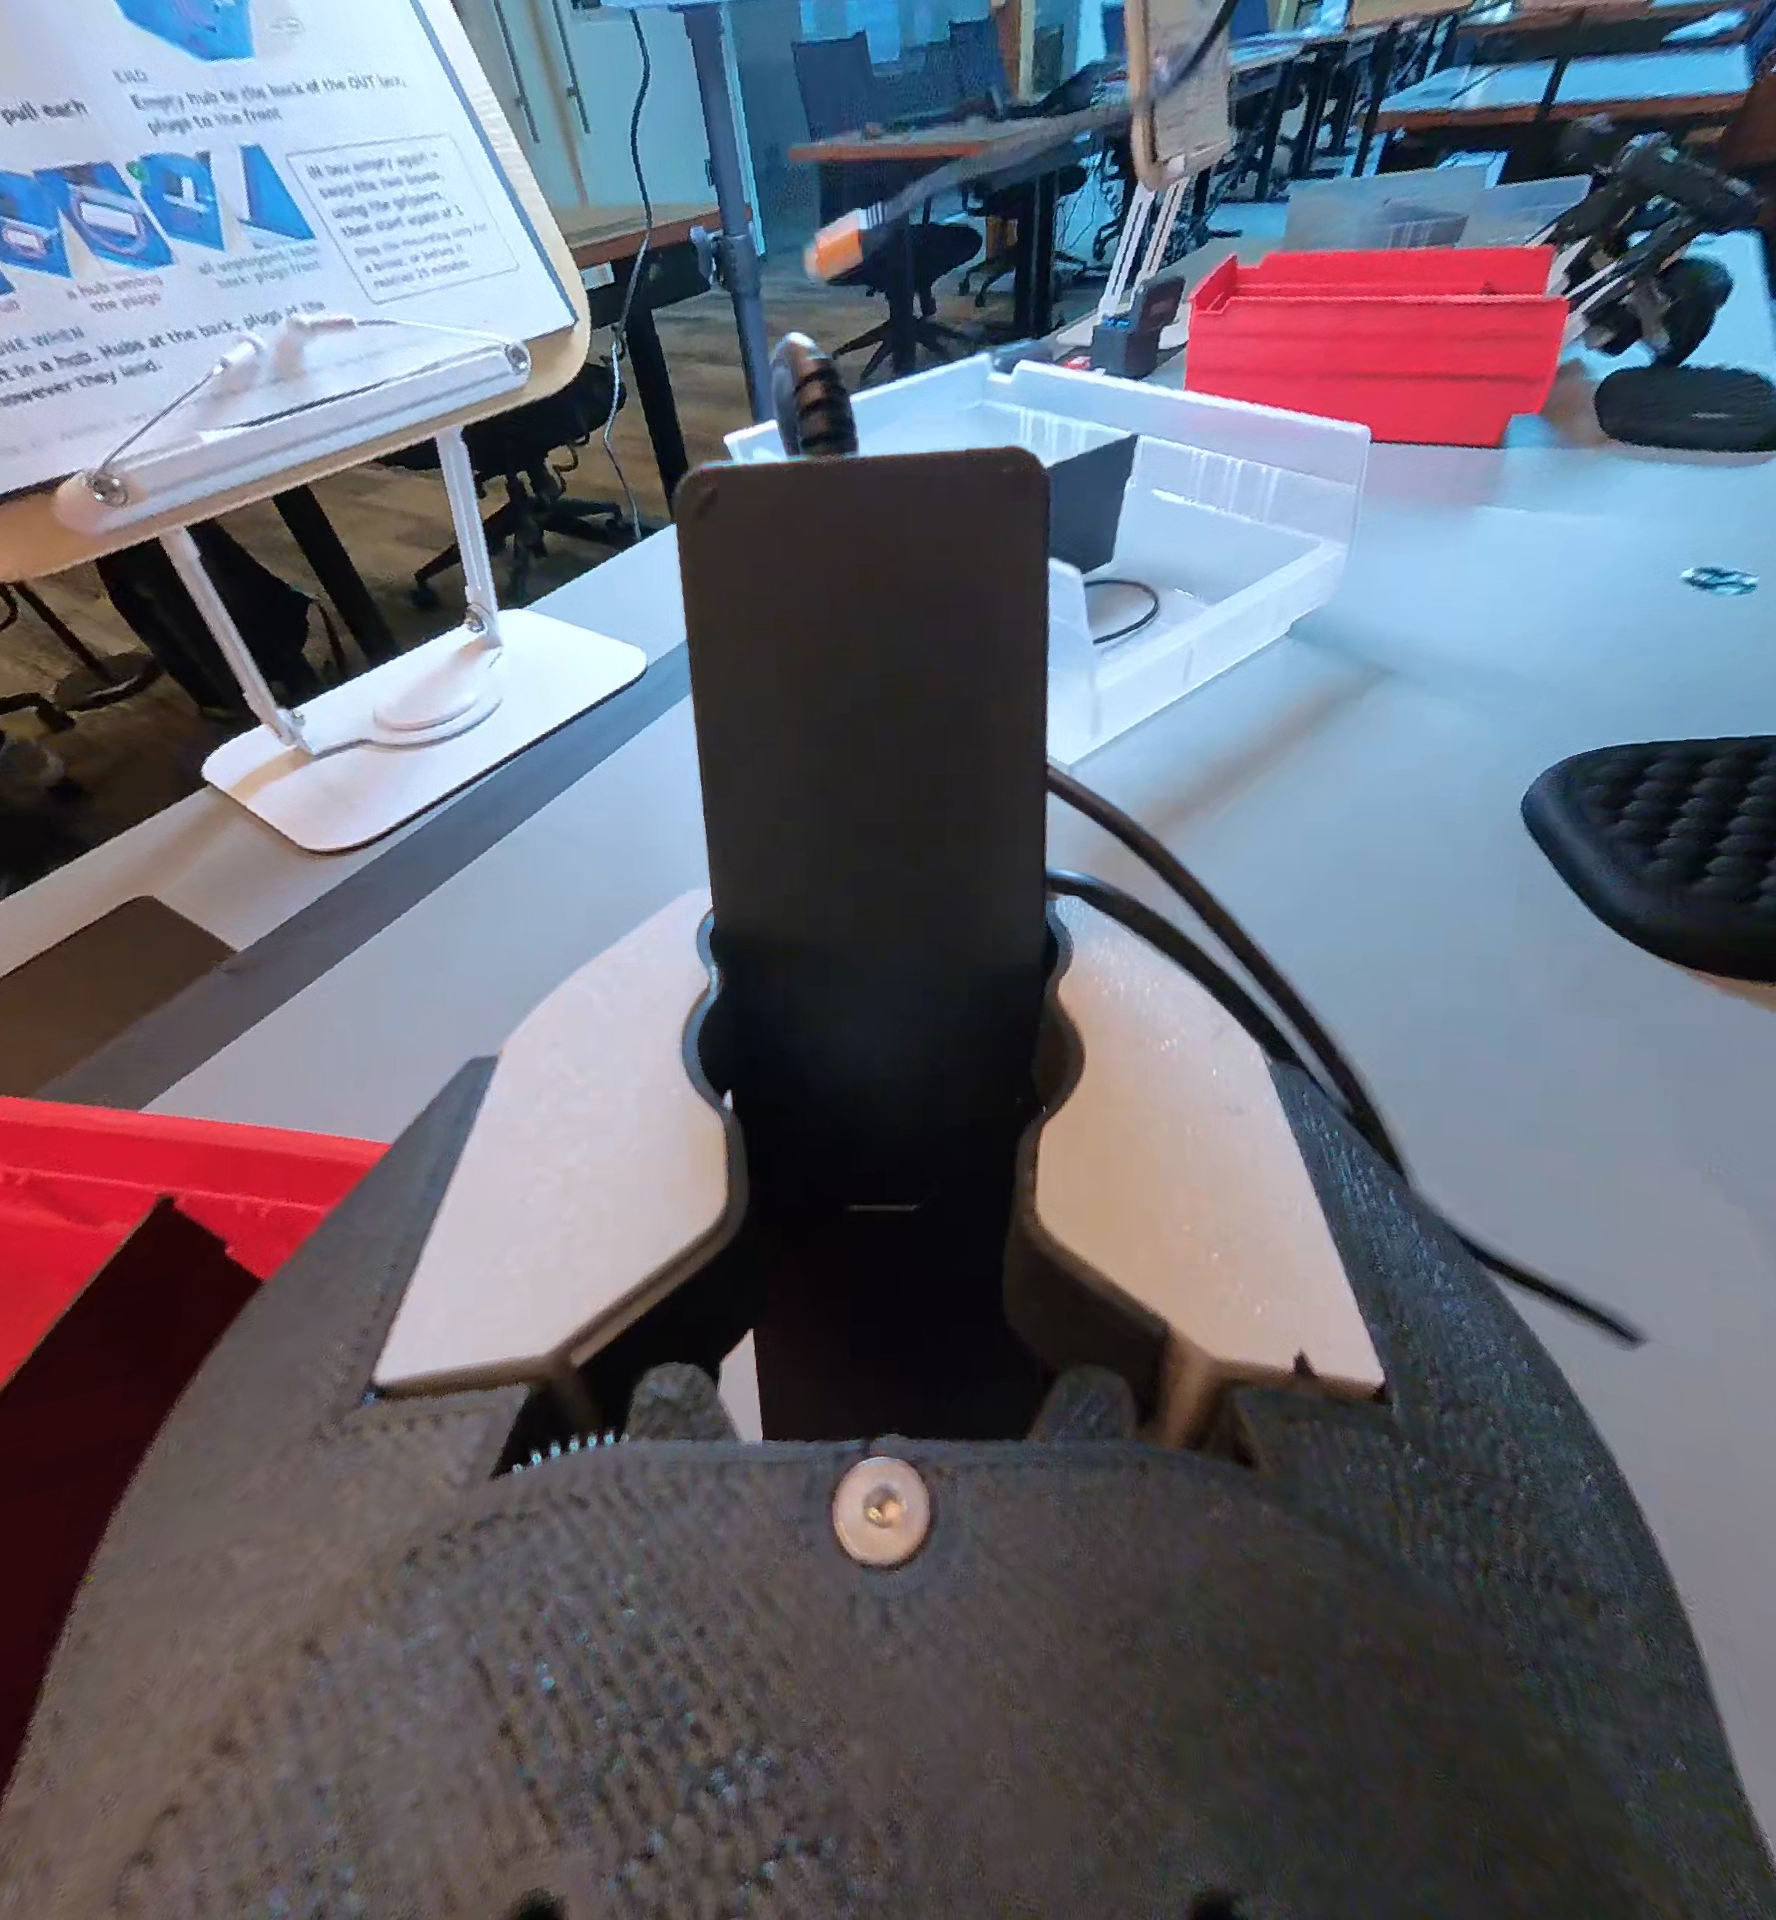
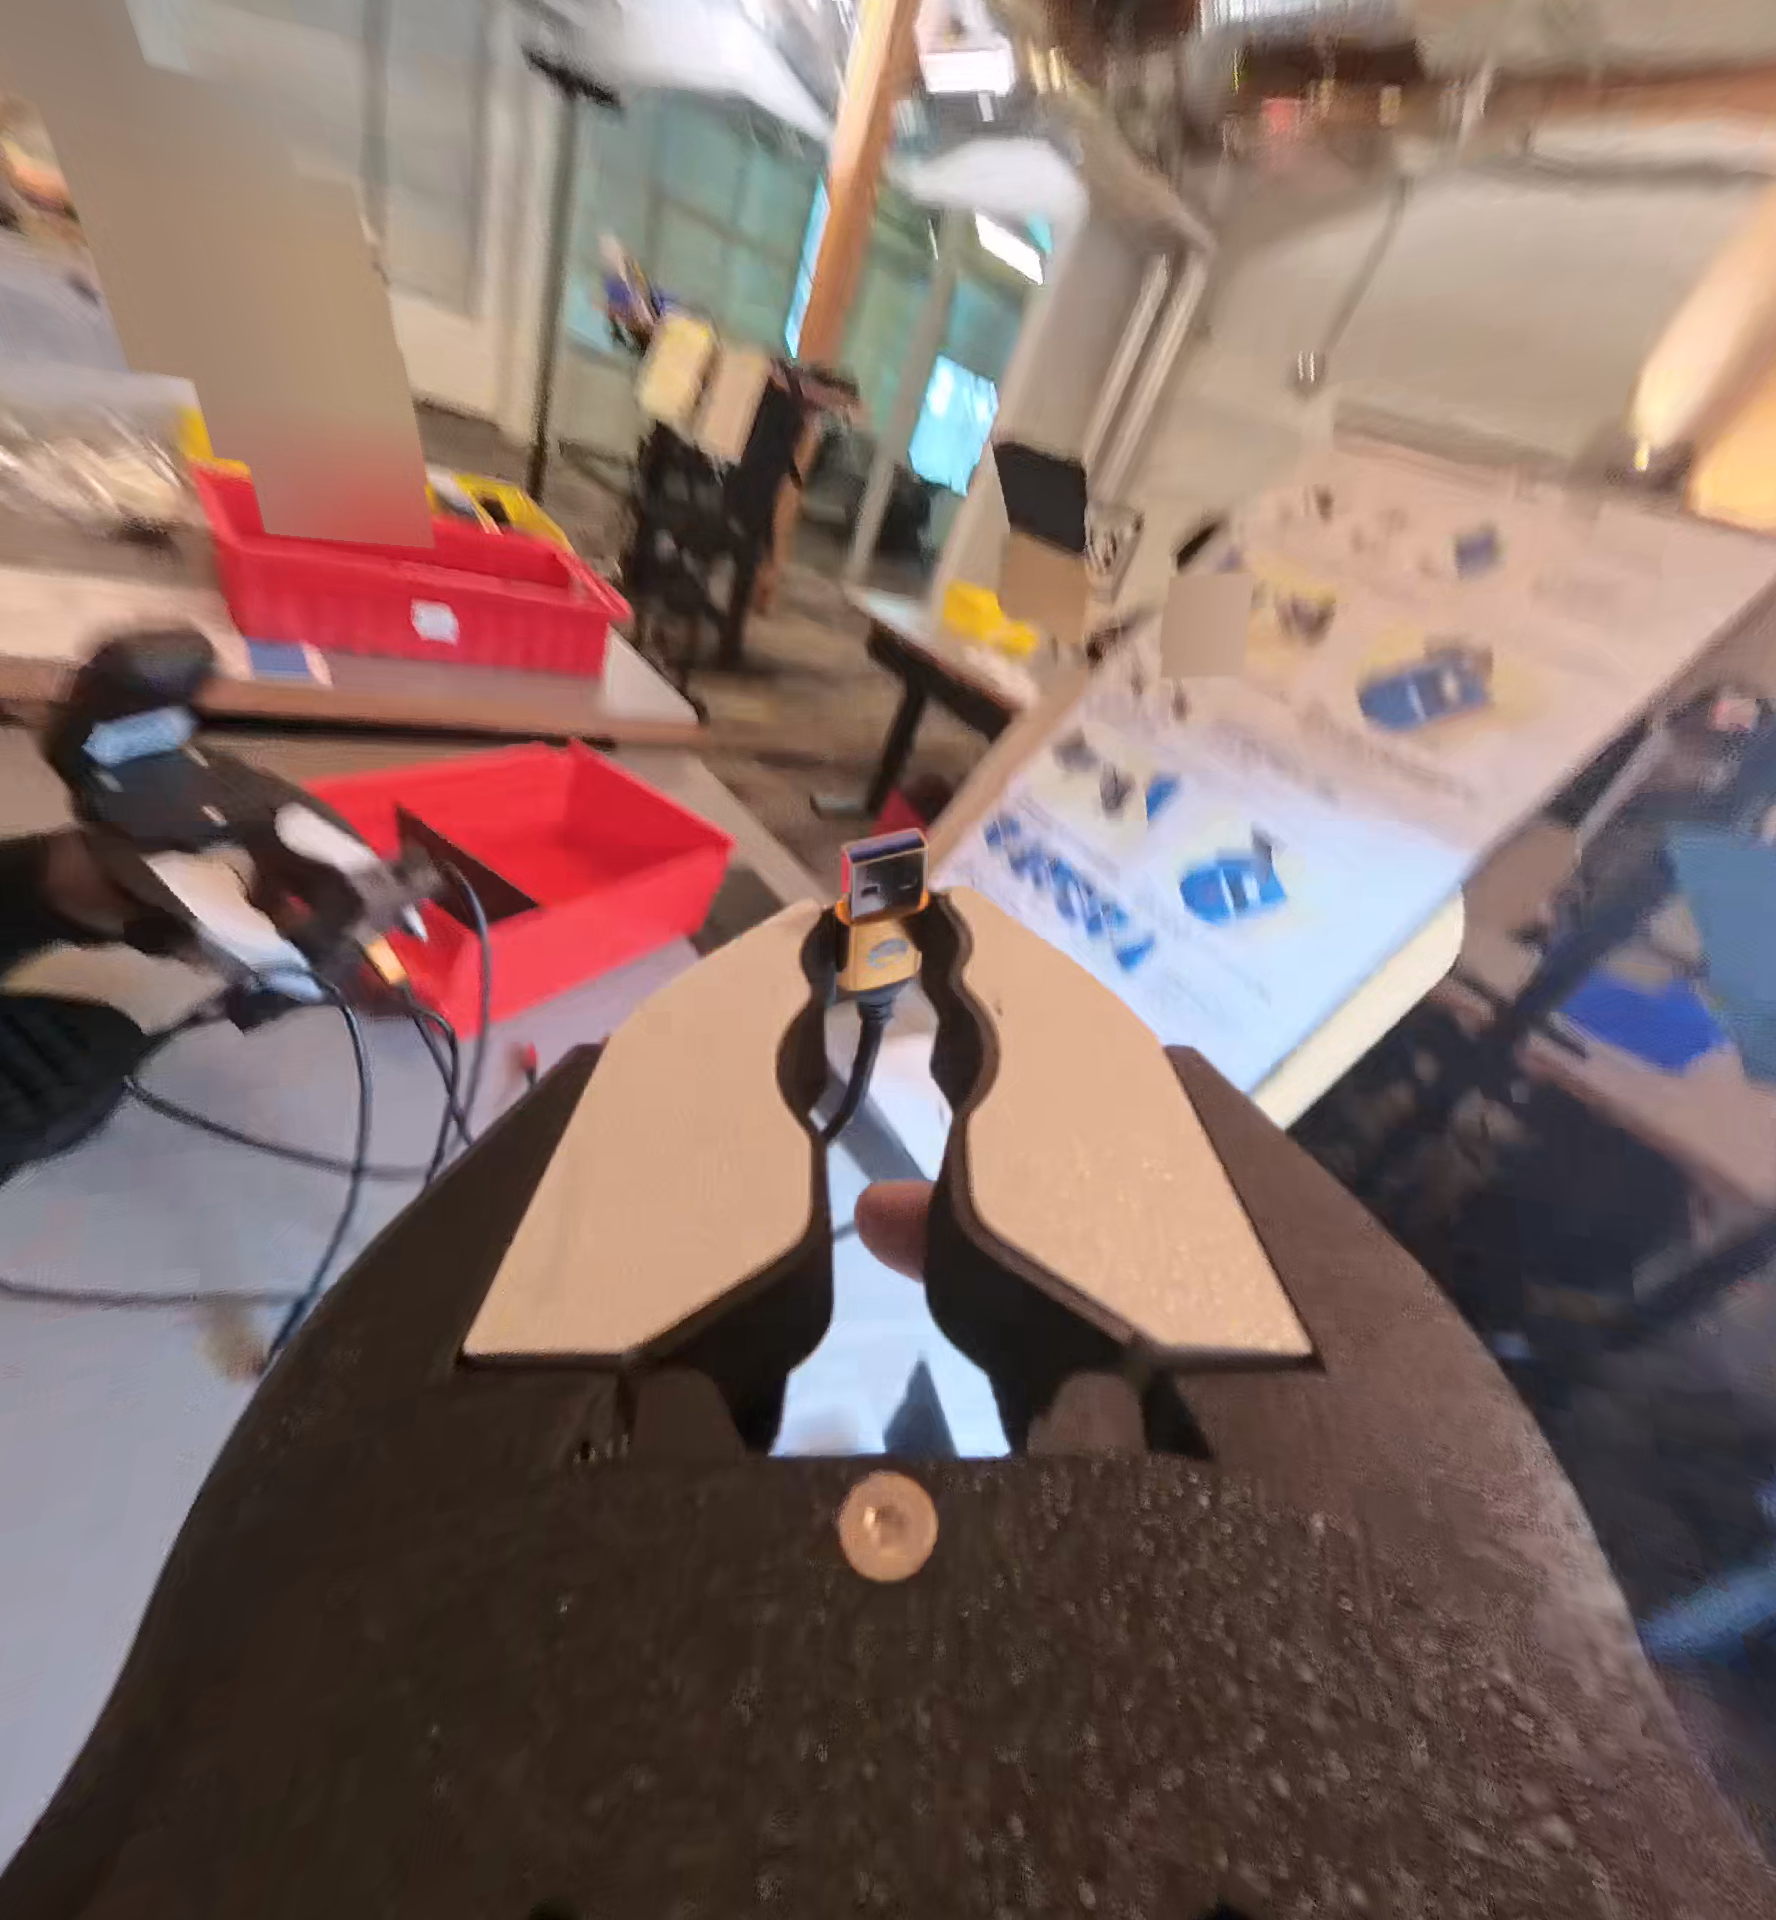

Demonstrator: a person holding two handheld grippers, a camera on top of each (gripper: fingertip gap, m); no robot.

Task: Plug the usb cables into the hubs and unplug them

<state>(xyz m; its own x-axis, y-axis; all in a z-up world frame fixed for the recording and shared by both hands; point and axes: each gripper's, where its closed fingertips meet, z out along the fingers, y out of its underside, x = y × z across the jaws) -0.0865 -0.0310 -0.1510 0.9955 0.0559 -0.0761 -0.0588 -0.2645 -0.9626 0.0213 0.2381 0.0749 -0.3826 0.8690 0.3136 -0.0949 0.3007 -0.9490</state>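
My left gripper (image 1: pixel 879 966) is shut on a flat black USB hub (image 1: pixel 863 675), which stands up between the fingers above the grey table. Black cables (image 1: pixel 1227 966) trail from it to the right. My right gripper (image 2: pixel 884 925) is shut on an orange USB plug (image 2: pixel 879 920) with its metal end pointing forward, and its black cable hangs down between the fingers. The left gripper with the hub (image 2: pixel 344 894) also shows at the left of the right wrist view, in front of a red bin (image 2: pixel 593 862).
A white instruction stand (image 1: pixel 240 260) sits at the table's far left edge. A clear tray (image 1: pixel 1175 499) and a red bin (image 1: pixel 1372 332) lie behind the hub. Black mats (image 1: pixel 1715 852) lie right. Another red bin (image 1: pixel 53 1226) is near left. Some 40 cm of space lies between my two pairs of fingers.
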